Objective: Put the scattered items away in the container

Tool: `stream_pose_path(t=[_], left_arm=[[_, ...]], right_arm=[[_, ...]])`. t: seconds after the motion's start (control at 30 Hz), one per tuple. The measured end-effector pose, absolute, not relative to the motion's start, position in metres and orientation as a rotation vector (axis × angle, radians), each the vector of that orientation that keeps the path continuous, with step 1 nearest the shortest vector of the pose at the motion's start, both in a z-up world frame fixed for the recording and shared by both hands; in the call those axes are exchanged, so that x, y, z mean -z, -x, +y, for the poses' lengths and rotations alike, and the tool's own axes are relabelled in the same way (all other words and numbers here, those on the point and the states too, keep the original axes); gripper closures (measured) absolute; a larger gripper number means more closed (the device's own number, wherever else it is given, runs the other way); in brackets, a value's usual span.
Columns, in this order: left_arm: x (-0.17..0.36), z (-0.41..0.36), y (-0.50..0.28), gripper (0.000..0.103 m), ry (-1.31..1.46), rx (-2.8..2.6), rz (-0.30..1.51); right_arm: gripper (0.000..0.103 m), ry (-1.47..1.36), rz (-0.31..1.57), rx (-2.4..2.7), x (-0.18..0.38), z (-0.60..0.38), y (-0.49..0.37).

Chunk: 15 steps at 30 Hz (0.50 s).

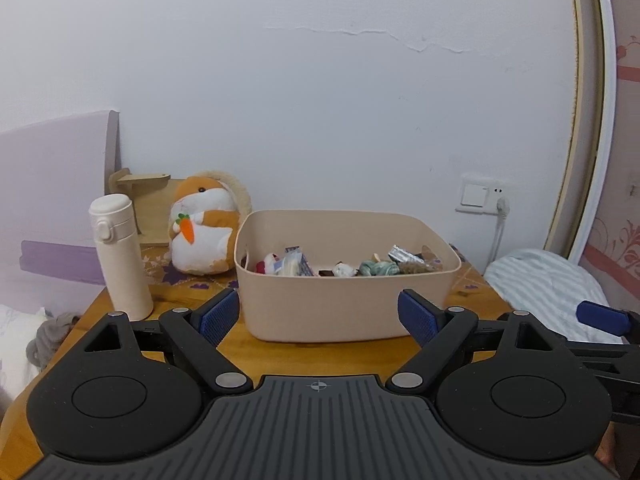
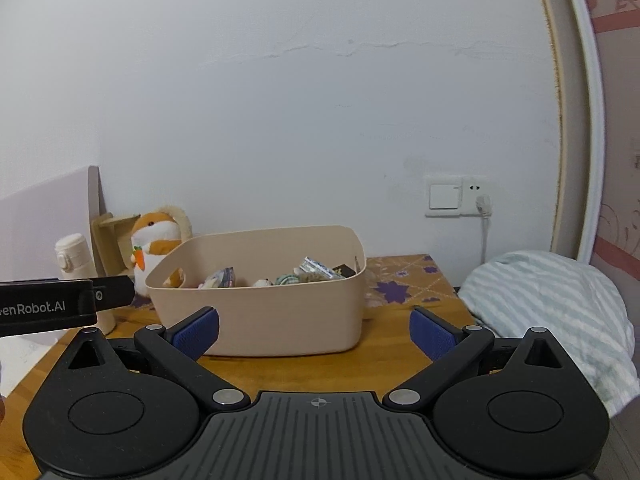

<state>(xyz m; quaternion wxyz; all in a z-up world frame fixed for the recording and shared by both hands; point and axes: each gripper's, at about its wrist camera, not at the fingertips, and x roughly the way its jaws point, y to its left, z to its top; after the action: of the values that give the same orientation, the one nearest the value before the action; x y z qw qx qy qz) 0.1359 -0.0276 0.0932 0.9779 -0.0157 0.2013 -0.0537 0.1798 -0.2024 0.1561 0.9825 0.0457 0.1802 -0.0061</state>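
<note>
A beige plastic container [image 1: 320, 304] stands on the wooden table [image 1: 320, 356]; it also shows in the right wrist view [image 2: 280, 320]. Several small items [image 1: 340, 266] lie inside it: packets, small toys, a teal bundle [image 2: 286, 279]. My left gripper [image 1: 319, 316] is open and empty, just in front of the container's near wall. My right gripper [image 2: 315, 330] is open and empty, in front of the container and to its right. The left gripper's body [image 2: 60, 306] shows at the left of the right wrist view.
A white flask [image 1: 120, 256] stands left of the container. An orange and white plush hamster [image 1: 204, 232] sits behind it, by a wooden stand [image 1: 140, 200]. A striped pillow [image 2: 552, 312] lies right of the table. A wall socket with a plugged cable [image 2: 480, 204] is behind.
</note>
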Motion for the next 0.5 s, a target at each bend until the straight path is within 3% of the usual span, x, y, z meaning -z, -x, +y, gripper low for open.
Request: stream_pose_path(t=[0.5], left_arm=[[-0.092, -0.022, -0.056, 0.015, 0.038, 0.108, 0.439]], right_arm=[[0.000, -0.111, 0.352, 0.052, -0.152, -0.203, -0.104]])
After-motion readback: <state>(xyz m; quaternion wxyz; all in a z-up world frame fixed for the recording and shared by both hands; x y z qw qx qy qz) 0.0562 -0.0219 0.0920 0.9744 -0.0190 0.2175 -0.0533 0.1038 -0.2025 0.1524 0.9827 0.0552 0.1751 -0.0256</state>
